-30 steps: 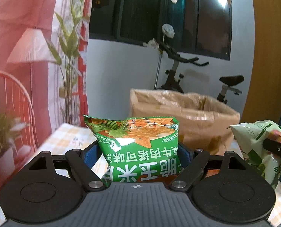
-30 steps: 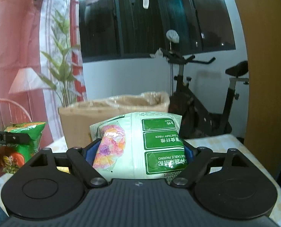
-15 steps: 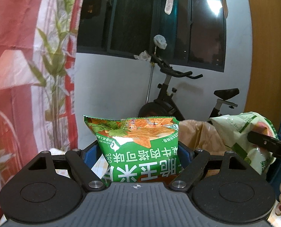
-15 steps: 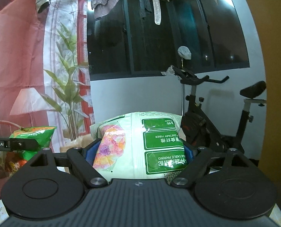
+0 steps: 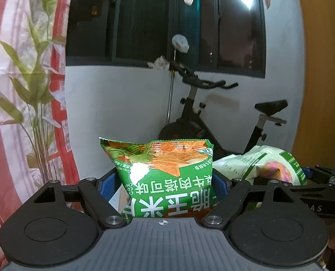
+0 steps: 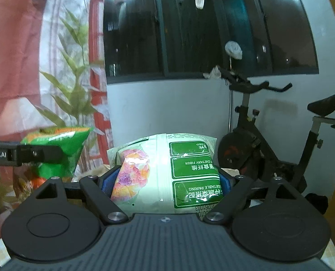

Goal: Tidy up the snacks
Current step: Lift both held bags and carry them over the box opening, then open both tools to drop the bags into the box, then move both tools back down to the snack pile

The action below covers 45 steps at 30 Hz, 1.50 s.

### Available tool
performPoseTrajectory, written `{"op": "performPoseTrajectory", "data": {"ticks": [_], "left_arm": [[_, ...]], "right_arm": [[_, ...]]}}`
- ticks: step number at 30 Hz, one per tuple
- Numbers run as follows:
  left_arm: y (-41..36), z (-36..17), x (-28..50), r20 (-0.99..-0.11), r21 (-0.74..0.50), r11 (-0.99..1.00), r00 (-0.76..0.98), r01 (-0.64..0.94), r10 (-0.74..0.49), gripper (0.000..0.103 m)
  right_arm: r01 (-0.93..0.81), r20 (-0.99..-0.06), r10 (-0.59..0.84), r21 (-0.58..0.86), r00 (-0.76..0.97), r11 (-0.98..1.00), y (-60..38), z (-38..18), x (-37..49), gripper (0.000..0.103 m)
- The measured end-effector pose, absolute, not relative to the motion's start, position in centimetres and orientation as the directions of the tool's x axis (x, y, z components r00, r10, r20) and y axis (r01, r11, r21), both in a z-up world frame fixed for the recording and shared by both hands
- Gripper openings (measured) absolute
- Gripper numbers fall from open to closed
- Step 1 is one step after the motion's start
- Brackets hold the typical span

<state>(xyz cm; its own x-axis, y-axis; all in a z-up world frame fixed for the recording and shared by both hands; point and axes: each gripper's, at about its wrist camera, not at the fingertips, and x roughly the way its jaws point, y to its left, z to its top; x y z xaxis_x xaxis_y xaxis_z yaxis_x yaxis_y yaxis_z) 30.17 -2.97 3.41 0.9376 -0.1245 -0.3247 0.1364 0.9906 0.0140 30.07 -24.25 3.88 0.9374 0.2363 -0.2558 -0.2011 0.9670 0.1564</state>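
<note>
Two bags up | my left gripper (image 5: 165, 180) clamps green chip bag (image 5: 165, 171) | right gripper (image 6: 167, 180) clamps pale veggie-crisp bag (image 6: 167, 171) | table and cardboard box gone from both views, exercise bike (image 5: 212, 122) nearer | I judge carry underway, drop pending

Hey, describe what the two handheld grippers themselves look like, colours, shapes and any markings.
Both match: a dark grey ribbed body, two round black discs either side, black angled link bars with silver pivot screws, and blue pads inside the fingers. A small crosshair mark sits at the body's front edge. In the right wrist view, the left gripper shows white "Robot.AI" lettering on its black arm.
</note>
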Motion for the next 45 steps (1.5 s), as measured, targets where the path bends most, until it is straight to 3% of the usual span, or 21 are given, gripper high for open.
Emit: {"op": "performPoseTrajectory", "data": {"ticks": [6,14,33,45], "left_arm": [[-3.4,2.1,33.2,-0.388,0.018,0.986,0.91,0.167,-0.147,0.086],[-2.9,1.4,34.1,-0.442,-0.008,0.987,0.885,0.16,-0.147,0.094],[2.0,3.0,26.3,-0.447,-0.063,0.996,0.89,0.068,-0.089,0.094],[4.8,-0.5,20.5,-0.498,-0.089,0.996,0.866,-0.007,-0.038,0.094]], "right_arm": [[-0.176,-0.367,0.216,0.142,0.905,0.974,-24.3,2.3,33.3,0.085],[-0.156,-0.421,0.188,0.109,0.888,0.982,-24.3,2.3,33.5,0.093],[-0.18,-0.395,0.258,0.223,0.882,0.958,-26.1,3.7,27.2,0.096],[-0.175,-0.387,0.263,0.249,0.884,0.952,-25.8,1.9,22.3,0.103]]}}
